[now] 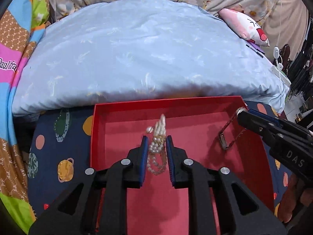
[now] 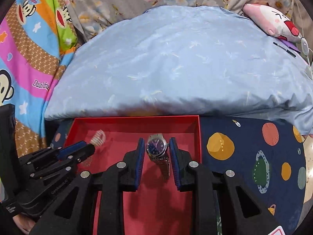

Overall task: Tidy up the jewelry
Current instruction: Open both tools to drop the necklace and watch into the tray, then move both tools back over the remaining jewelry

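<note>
I see a pale blue duvet (image 1: 137,54) filling the far half of both views, with a bright cartoon-print blanket (image 1: 13,78) bunched on the left and a pink plush pillow (image 2: 273,21) at the far right. Nearer to me lies a navy sheet with planet prints (image 2: 254,156), and on it sits the open red box (image 1: 93,133), its far wall close against the duvet's near edge.

My left gripper (image 1: 156,143) hangs over the middle of the box. Its blue pads (image 1: 144,152) stand a narrow way apart with the pearl jewelry (image 1: 157,150) bunched between them; strands loop down below the pads and a blurred cluster sticks out past the tips toward the far wall. Whether the pads truly pinch the pearls I cannot tell, though the piece hangs above the box floor.

My right gripper (image 2: 156,146) is over the right part of the box. Between its pads sits a silver watch (image 2: 156,146) with a dark blue dial, the face toward the camera and the metal bracelet trailing down toward me. The pads press close on either side of the case, so I read it as held. In the left view, the bracelet loop (image 1: 228,135) dangles from that gripper's tip above the box's right side.
</note>
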The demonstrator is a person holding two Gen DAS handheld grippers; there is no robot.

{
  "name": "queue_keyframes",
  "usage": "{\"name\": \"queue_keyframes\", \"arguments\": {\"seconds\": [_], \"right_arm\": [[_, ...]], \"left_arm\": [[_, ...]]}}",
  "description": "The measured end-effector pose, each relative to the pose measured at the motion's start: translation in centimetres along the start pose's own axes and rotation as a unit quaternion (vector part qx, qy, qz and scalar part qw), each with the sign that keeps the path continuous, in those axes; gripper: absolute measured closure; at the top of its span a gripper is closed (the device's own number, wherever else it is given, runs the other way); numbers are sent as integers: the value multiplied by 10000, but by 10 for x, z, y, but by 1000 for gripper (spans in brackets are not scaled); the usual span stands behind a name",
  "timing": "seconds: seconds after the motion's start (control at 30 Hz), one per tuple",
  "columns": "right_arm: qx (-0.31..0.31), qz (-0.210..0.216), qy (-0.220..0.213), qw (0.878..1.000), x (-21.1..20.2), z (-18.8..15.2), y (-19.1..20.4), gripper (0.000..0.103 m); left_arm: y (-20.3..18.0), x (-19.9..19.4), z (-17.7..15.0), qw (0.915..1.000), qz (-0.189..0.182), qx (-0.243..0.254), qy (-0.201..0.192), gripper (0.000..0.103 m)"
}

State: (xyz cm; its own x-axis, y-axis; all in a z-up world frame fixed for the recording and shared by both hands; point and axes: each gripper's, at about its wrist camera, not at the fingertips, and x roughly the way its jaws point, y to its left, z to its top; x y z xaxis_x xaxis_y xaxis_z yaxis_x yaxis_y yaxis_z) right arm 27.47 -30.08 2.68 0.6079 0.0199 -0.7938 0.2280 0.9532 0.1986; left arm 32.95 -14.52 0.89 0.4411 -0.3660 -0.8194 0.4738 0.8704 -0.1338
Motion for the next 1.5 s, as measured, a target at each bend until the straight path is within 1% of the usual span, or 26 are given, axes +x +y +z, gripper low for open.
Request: {"name": "queue_keyframes", "arguments": {"seconds": [0.03, 0.07, 0.13, 0.2, 0.23, 0.33, 0.4, 0.47, 0.57, 0.6, 0.63, 0.77, 0.9, 1.0, 1.07, 1.17, 1.33, 1.5], "right_arm": [[-7, -58, -23, 10000, 0, -1, -1, 78], [-46, -125, -51, 9999, -1, -2, -1, 77], [-78, -203, -119, 9997, -7, -3, -2, 72], [-83, -223, -229, 9995, -22, -6, -2, 68], [-73, -233, -311, 9992, -34, -9, -2, 63], [-91, -247, -525, 9983, -68, -24, -2, 54], [-93, -270, -596, 9978, -88, -39, 0, 52], [-91, -250, -588, 9979, -112, -62, 2, 52], [-83, -311, -563, 9979, -138, -97, 4, 51], [-76, -339, -551, 9979, -145, -110, 4, 50], [-58, -384, -530, 9978, -152, -123, 4, 50], [6, -430, -384, 9983, -173, -168, 5, 50], [-43, -523, -252, 9983, -186, -206, 13, 50], [-116, -607, -105, 9980, -190, -234, 18, 50], [-97, -576, 29, 9983, -189, -249, 20, 50], [-52, -499, 222, 9985, -184, -267, 24, 50], [-53, -398, 333, 9986, -178, -282, 33, 50], [-167, -341, 370, 9986, -175, -285, 45, 50]], "left_arm": [[1, 2, 0, 10000, 58, -21, -17, 73], [2, 2, 0, 9999, 106, -47, -49, 60], [5, -3, 0, 9995, 247, -143, -169, 45], [9, -13, -2, 9989, 319, -187, -304, 44], [11, -21, -4, 9985, 344, -197, -367, 43], [19, -51, -13, 9970, 476, -255, -551, 41], [25, -71, -23, 9962, 513, -289, -638, 40], [31, -92, -38, 9957, 516, -380, -668, 36], [40, -122, -71, 9953, 518, -496, -648, 35], [41, -128, -79, 9953, 535, -506, -632, 35], [43, -135, -93, 9951, 605, -529, -582, 35], [43, -155, -141, 9952, 676, -562, -426, 35], [38, -167, -188, 9962, 647, -545, -218, 34], [33, -173, -216, 9966, 605, -547, -105, 31], [31, -174, -234, 9970, 531, -559, 13, 31], [26, -174, -256, 9971, 515, -545, 146, 31], [18, -172, -278, 9974, 373, -557, 270, 31], [6, -165, -288, 9981, 402, -352, 295, 31]]}}
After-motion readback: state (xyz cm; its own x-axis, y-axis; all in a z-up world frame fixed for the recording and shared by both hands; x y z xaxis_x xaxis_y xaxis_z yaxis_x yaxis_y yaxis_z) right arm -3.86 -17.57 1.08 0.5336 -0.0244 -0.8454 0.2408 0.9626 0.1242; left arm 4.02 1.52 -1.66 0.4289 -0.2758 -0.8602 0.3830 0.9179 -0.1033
